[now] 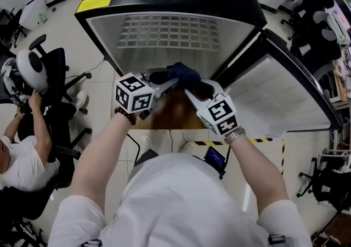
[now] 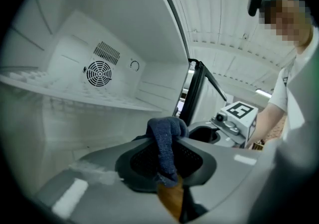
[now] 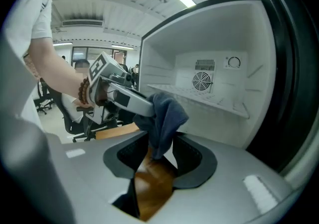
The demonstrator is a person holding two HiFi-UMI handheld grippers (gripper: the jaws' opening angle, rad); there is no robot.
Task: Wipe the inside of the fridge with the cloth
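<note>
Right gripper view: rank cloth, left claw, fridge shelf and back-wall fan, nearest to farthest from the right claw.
1. Blue cloth, hanging between the jaws of the right claw.
2. Left claw, just beyond at left, gripping the cloth's top.
3. Fridge shelf, deeper in, at right.
4. Round fan, at the very back, above the shelf.

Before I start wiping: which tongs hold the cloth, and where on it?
The left tongs pinch the cloth at its bunched upper part. Its loose lower end hangs between the right tongs, which stand apart, not gripping.
</note>
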